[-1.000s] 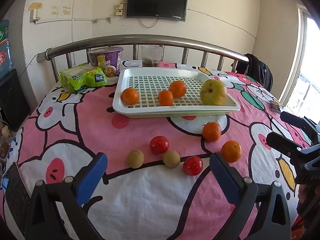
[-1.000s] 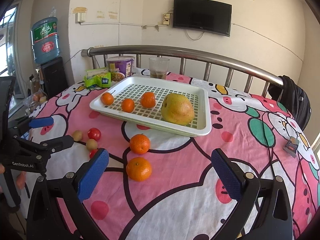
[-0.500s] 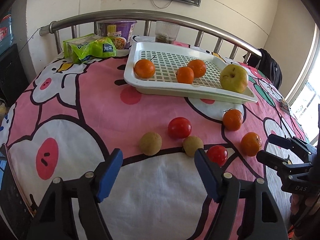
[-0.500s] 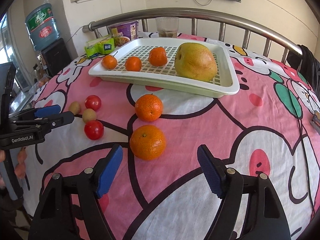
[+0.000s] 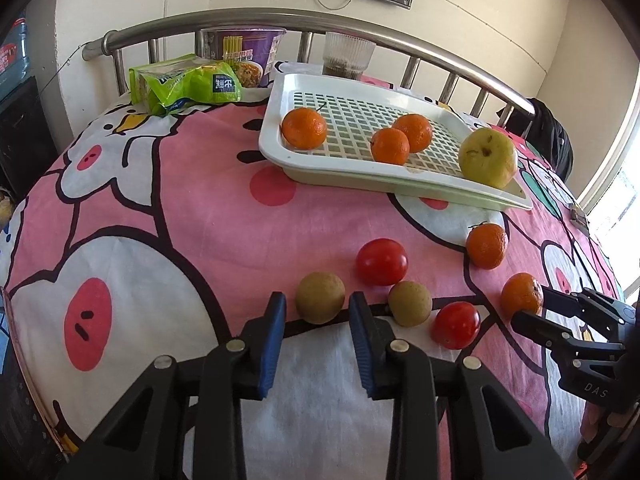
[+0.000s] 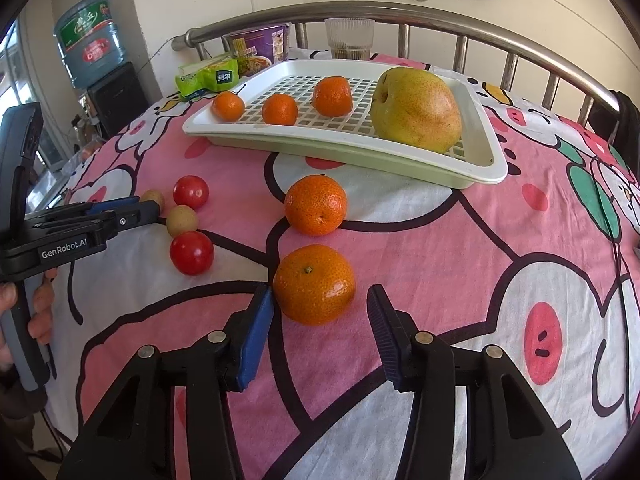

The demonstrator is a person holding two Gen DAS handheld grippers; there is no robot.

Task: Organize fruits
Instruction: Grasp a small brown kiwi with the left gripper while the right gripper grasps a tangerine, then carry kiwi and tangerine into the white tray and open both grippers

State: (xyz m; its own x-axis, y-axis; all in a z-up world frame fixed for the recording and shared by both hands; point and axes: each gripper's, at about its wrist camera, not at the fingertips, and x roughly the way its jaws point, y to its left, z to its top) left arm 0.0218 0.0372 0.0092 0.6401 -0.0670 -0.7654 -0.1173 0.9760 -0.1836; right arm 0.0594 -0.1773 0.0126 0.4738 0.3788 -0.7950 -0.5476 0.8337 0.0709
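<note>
A white slotted tray [image 5: 404, 178] [image 6: 486, 160] holds three tangerines and a big yellow pear [image 5: 487, 157] [image 6: 416, 109]. On the pink cloth lie two tangerines, two red tomatoes and two small brown fruits. My left gripper [image 5: 317, 309] is open, its blue pads either side of the left brown fruit [image 5: 320, 297], just short of it. My right gripper [image 6: 320, 307] is open around the near tangerine [image 6: 314, 284]; its left pad is at the fruit's side, and I cannot tell if it touches.
A green snack bag [image 5: 184, 82], a purple noodle cup [image 5: 244, 50] and a glass [image 5: 349, 58] stand behind the tray by the steel rail [image 5: 280, 22]. A water bottle [image 6: 88, 40] stands beyond the left edge.
Both grippers have moved forward and down to the loose fruit and have narrowed. The left now flanks a brown fruit, the right flanks the near tangerine.
</note>
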